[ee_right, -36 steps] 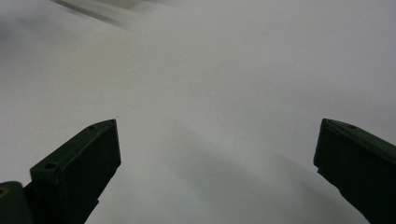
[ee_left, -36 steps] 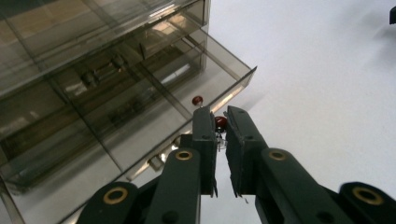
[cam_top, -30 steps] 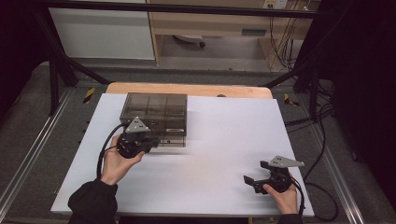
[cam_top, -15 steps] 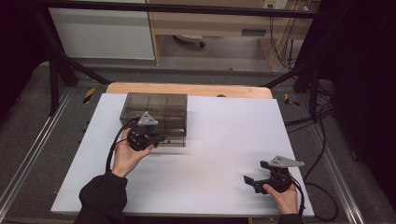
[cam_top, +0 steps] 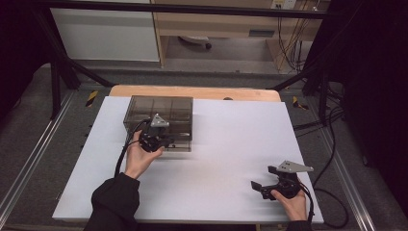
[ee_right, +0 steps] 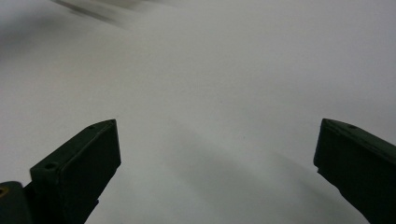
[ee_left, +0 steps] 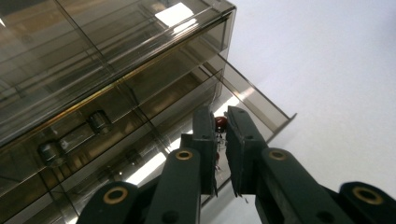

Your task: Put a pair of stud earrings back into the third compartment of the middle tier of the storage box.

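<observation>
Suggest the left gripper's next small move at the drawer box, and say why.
Probably lower the left gripper a little further into the open drawer before letting go. Its jaws are nearly shut on a small red part, which hangs above the pulled-out drawer of the smoky box. The right gripper rests open on the table.

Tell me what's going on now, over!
Left hand-held gripper shut on small red wire-legged part, above open drawer of smoky clear plastic cabinet. Right hand-held gripper open. Nothing in the way.
</observation>
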Demonstrator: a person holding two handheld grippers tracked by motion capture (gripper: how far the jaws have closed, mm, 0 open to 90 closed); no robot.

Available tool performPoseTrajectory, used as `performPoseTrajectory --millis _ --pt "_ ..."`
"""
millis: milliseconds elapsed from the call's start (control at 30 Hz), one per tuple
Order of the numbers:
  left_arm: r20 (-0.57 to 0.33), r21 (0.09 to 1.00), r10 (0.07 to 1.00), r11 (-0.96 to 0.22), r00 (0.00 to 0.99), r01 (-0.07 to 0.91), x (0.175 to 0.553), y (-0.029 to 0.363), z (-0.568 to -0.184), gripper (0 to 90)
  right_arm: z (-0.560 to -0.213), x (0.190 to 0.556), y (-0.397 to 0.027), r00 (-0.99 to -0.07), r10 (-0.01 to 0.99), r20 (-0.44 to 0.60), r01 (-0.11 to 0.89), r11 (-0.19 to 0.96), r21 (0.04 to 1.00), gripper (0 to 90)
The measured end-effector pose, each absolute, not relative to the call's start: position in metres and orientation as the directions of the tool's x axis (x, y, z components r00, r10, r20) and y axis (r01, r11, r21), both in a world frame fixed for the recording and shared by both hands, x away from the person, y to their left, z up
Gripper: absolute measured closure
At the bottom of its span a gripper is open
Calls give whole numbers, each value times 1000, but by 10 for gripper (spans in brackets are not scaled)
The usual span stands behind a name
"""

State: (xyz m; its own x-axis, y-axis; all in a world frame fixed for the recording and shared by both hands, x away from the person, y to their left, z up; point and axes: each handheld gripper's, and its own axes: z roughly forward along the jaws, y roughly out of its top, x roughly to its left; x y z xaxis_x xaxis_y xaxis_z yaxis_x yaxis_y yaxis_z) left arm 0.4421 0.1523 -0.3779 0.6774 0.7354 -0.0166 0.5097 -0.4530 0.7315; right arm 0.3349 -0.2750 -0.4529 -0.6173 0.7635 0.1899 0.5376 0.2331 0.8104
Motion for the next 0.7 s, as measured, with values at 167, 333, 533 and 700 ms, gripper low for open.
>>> performPoseTrajectory --millis 167,333,533,700 --pt "-20 732 736 -451 677 511 447 146 -385 818 -453 335 -275 -619 763 187 535 236 812 12" --pt "-22 727 733 -454 679 515 450 141 -393 818 -453 335 -275 -617 763 192 538 231 811 12" --pt "-26 721 730 -460 683 519 452 138 -401 818 -453 335 -275 -619 763 186 532 233 814 12" --pt "-26 719 720 -468 694 513 452 133 -404 817 -453 335 -275 -618 763 187 532 232 814 12"
